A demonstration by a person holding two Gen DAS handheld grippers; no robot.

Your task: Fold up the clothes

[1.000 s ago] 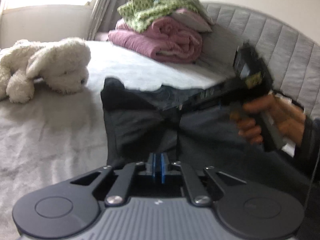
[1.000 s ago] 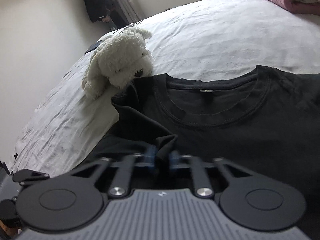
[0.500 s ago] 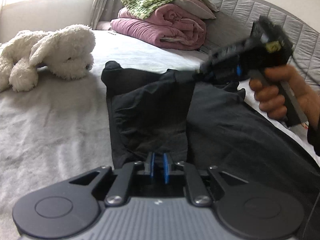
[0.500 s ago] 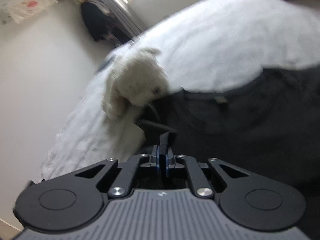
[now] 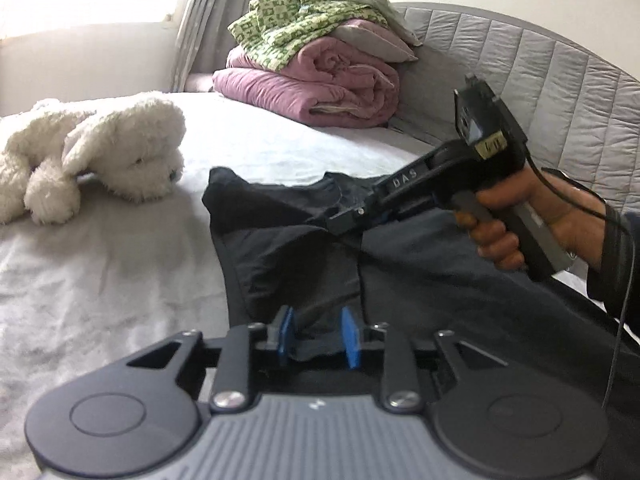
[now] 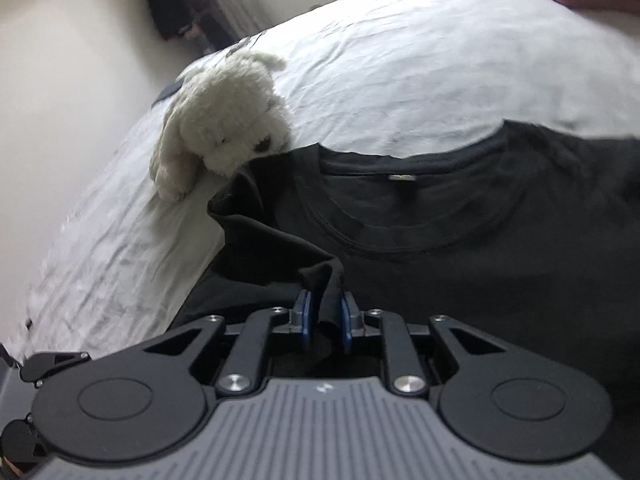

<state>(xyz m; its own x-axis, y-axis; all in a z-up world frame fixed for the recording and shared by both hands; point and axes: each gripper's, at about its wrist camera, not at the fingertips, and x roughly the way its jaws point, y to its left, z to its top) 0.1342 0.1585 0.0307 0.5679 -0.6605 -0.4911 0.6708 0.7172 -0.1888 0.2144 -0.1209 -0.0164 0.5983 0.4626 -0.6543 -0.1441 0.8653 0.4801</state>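
Observation:
A black T-shirt (image 5: 440,280) lies flat on the bed, collar (image 6: 400,200) away from me in the right wrist view. Its left side is folded inward over the body (image 5: 288,260). My left gripper (image 5: 318,336) sits low at the shirt's near edge. Its jaws are opening, and a slack bit of cloth lies between the blue pads (image 5: 350,338) without being pressed. My right gripper (image 6: 325,316) pinches a raised fold of sleeve cloth near the collar, and its jaws are easing open. The left wrist view shows that right gripper (image 5: 344,218) in a person's hand (image 5: 512,224).
A white plush dog (image 5: 112,156) (image 6: 228,128) lies on the sheet beside the shirt's shoulder. Folded pink and green blankets (image 5: 320,72) are stacked against the grey padded headboard (image 5: 560,80). Wrinkled white sheet (image 5: 100,280) spreads to the left. Something dark (image 6: 176,8) hangs by the far wall.
My left gripper's pads, tight on the cloth a second ago, have spread apart. My right gripper has come down onto the shirt with the sleeve fold, and its pads stand slightly wider.

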